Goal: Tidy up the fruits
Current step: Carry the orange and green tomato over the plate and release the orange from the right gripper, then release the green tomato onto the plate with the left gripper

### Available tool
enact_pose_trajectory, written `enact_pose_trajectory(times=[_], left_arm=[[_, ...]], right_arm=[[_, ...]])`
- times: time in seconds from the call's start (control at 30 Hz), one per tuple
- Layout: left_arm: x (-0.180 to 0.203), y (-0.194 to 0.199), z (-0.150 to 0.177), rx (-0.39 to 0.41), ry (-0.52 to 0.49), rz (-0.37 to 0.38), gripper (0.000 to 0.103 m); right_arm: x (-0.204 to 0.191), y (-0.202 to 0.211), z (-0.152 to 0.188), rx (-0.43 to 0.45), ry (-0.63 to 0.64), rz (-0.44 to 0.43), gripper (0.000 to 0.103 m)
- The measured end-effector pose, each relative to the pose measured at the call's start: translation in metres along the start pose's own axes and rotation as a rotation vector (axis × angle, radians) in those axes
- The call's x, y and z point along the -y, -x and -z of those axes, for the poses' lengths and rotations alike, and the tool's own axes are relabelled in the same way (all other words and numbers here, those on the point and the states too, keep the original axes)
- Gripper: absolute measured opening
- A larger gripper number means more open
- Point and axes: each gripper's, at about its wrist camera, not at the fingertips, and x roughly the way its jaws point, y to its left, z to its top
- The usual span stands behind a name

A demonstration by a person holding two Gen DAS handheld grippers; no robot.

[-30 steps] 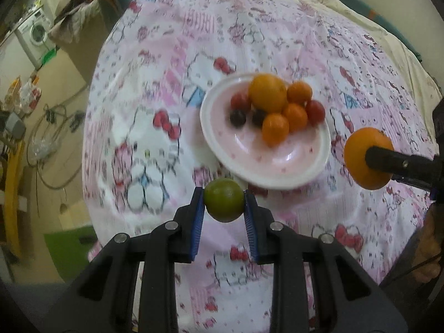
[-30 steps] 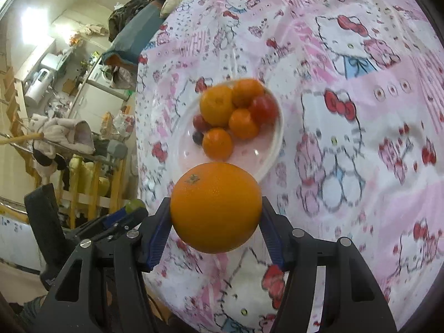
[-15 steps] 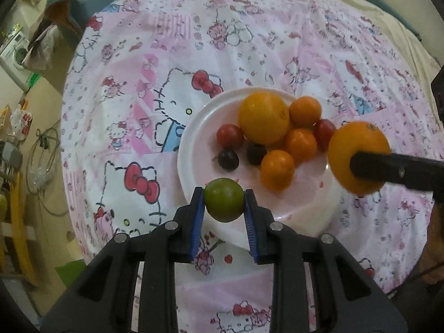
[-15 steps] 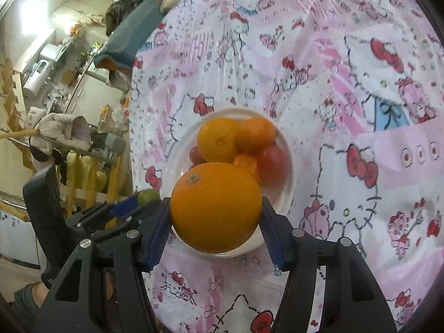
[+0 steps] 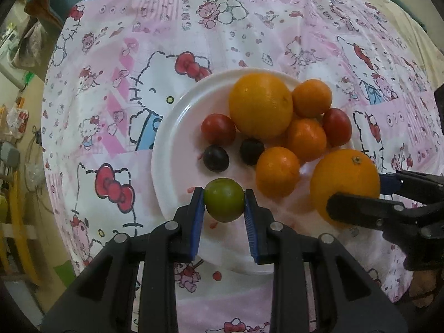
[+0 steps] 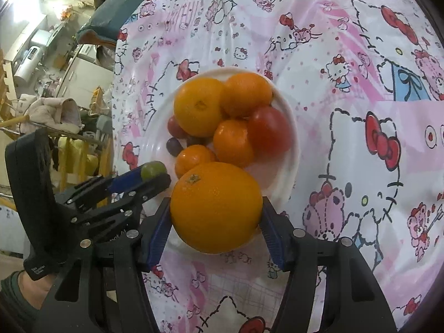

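Note:
My left gripper (image 5: 224,201) is shut on a small green fruit (image 5: 224,199) and holds it over the near part of the white plate (image 5: 172,149). My right gripper (image 6: 216,208) is shut on a large orange (image 6: 216,206) over the plate's near rim (image 6: 291,138); that orange also shows in the left wrist view (image 5: 345,183). On the plate lie a big orange (image 5: 260,105), several small tangerines (image 5: 277,174), red fruits (image 5: 218,128) and two dark grapes (image 5: 216,157). The green fruit also shows in the right wrist view (image 6: 153,168).
The plate sits on a round table under a pink Hello Kitty cloth (image 5: 116,88). Past the table's left edge are floor clutter, chairs and appliances (image 6: 41,55). A beige bedcover (image 5: 388,5) lies at the far right.
Both grippers have moved forward over the plate with their fruits. The green fruit went from the cloth's near side to above the plate; the orange closed in on the plate's rim.

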Motion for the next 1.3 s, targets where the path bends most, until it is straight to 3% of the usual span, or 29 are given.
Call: enact_pose_trajectory(times=[0.6,0.77,1.13,1.2,1.3], left_arm=[[0.0,-0.007,-0.006,-0.019,0.007,0.0,0.025],[0.001,-0.009,-0.006,-0.016,0.006,-0.007,0.025],[0.004,-0.01,-0.005,-0.019,-0.001,0.005,0.026],[0.004,-0.01,-0.005,-0.019,-0.009,-0.004,0.029],[0.003,-0.009,-0.006,-0.015,0.005,-0.031,0.044]], right_arm=[[0.006,0.001,-0.003,-0.019,-0.045,-0.031,0.066],[0.003,0.006,-0.005,-0.001,-0.041,-0.063,0.084],[0.004,0.028,-0.007,0.06,-0.032,-0.055,0.084],[0.005,0.032,-0.007,0.068,-0.038,-0.057,0.084],[0.005,0.038,-0.006,0.081,-0.031,-0.057,0.084]])
